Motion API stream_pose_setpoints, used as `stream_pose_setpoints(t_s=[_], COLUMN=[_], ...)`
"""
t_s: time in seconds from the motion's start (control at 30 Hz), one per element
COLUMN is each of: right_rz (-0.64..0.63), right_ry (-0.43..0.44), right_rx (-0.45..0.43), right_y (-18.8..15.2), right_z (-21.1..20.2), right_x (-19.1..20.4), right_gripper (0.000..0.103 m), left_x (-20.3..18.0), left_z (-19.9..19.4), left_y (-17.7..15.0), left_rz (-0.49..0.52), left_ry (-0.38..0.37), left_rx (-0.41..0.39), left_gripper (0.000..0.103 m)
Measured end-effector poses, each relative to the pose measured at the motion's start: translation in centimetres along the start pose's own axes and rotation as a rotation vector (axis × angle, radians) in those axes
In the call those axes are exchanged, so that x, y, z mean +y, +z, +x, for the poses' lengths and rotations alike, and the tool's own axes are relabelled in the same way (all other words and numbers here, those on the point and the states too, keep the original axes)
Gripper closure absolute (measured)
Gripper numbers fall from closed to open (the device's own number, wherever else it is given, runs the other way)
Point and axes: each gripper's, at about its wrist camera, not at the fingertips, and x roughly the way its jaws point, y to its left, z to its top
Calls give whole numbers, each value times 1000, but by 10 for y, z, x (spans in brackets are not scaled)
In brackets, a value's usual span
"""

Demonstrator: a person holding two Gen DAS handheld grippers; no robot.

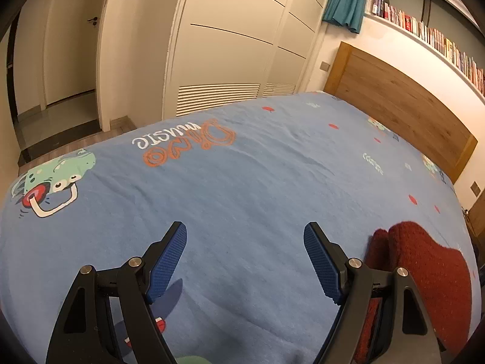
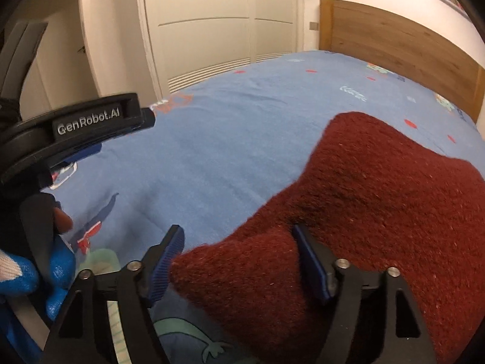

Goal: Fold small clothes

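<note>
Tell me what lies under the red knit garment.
The red knit garment rests directly on the blue dinosaur-print bedsheet, which shows all around its edges. Whatever print or object sits beneath its middle is covered. The right gripper straddles its near corner, jaws open.

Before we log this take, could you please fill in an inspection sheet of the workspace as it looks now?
Surface: blue dinosaur-print bedspread, spread over the bed, lightly wrinkled.
Job's things: one dark red knitted garment lying on the bedspread, bunched, not yet folded flat.
Clutter: nothing seen.
Grippers: left gripper, jaws open over bare bedspread, garment to its right; right gripper, jaws open, a corner of the garment between them, not clamped.
Cables: nothing seen.
Surroundings: wooden headboard, white wardrobe, bookshelf, teal curtain, doorway.
</note>
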Motion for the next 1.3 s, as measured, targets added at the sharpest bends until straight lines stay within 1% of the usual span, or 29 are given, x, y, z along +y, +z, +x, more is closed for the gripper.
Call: stream_pose_setpoints(t_s=[0.07,0.17,0.3,0.33,0.4,0.47,0.53,0.6,0.67,0.73,0.87,0.97,1.0,1.1,1.2,1.3], right_rz=[-6,18,58,93,108,102,125,153,194,258,390,485,510,613,693,780], right_ry=[-9,7,62,101,148,168,197,198,177,138,18,-57,-69,-52,3,69], right_rx=[6,10,-8,-15,-38,-52,-63,-81,-98,-119,-143,-130,-127,-105,-72,-72], right_y=[1,6,15,17,19,17,11,2,-8,-21,-50,-69,-71,-82,-88,-94], right_z=[0,-2,-19,-26,-42,-57,-75,-96,-118,-141,-176,-183,-181,-170,-147,-125], right_x=[4,5,2,0,2,7,7,0,-14,-37,-95,-135,-148,-181,-202,-216], right_gripper=[24,24,24,24,24,24,24,24,24,24,24,23,23,23,23,22], left_x=[3,7,8,8,9,10,7,0,-9,-22,-51,-76,-85,-104,-115,-120], left_z=[-4,-15,-26,-26,-25,-27,-32,-35,-39,-42,-44,-45,-44,-34,-19,-2], left_y=[3,8,14,16,17,18,18,18,17,16,7,-2,-6,-16,-25,-30], left_rz=[-5,15,71,81,84,85,106,135,168,205,273,335,360,419,441,442], left_ry=[8,18,43,38,14,-20,-52,-103,-157,-199,-284,-336,-348,-380,-401,-429], left_rx=[-11,-36,-66,-59,-34,-13,1,23,50,59,97,122,127,158,201,246], left_gripper=[28,28,28,28,28,28,28,28,28,28,27,26,26,25,25,26])
